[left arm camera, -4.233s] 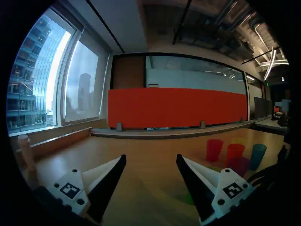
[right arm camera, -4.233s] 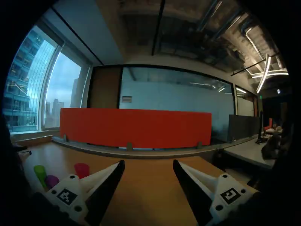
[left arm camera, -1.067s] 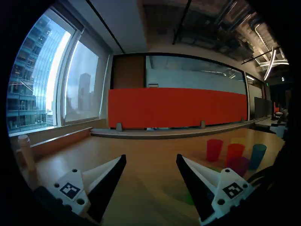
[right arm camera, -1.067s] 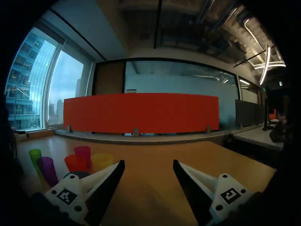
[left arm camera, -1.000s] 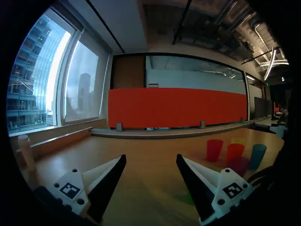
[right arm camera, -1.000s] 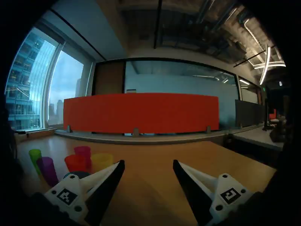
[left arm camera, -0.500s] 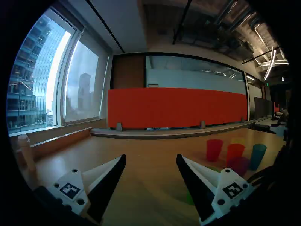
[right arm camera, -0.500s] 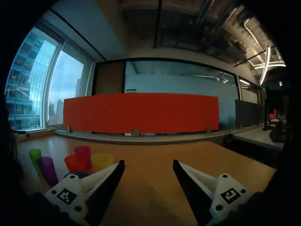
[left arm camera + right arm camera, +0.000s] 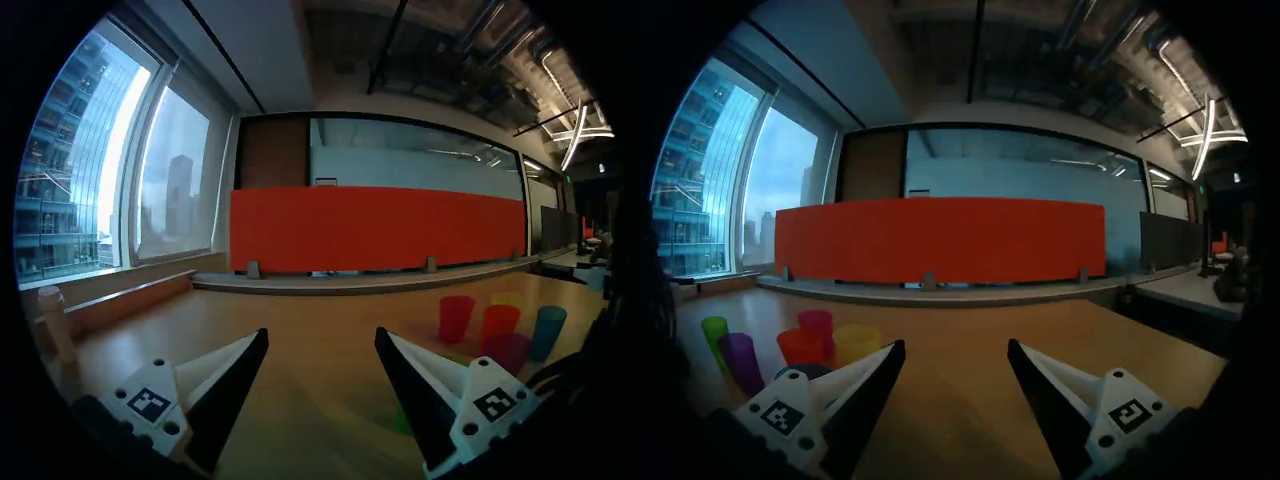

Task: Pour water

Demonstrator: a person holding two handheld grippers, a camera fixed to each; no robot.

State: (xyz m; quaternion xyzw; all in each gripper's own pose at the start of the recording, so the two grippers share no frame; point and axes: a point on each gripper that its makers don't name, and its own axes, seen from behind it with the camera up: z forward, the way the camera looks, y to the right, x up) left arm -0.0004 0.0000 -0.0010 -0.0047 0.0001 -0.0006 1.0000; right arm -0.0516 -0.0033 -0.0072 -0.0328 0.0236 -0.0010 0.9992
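The left gripper (image 9: 320,334) hovers with fingers spread wide and empty. Bare wooden table (image 9: 320,380) runs ahead to the red partition (image 9: 376,228) along its far edge. Coloured cups (image 9: 499,324) stand to its right. The right gripper (image 9: 954,346), equally spread and empty, has them low on its left. Nothing has shifted in the past second.

Over four seconds the right gripper (image 9: 954,344) has dipped and turned toward the plastic cups (image 9: 740,356) on the table (image 9: 960,400), bringing the orange cup (image 9: 800,346) and yellow cup (image 9: 856,339) into sight.
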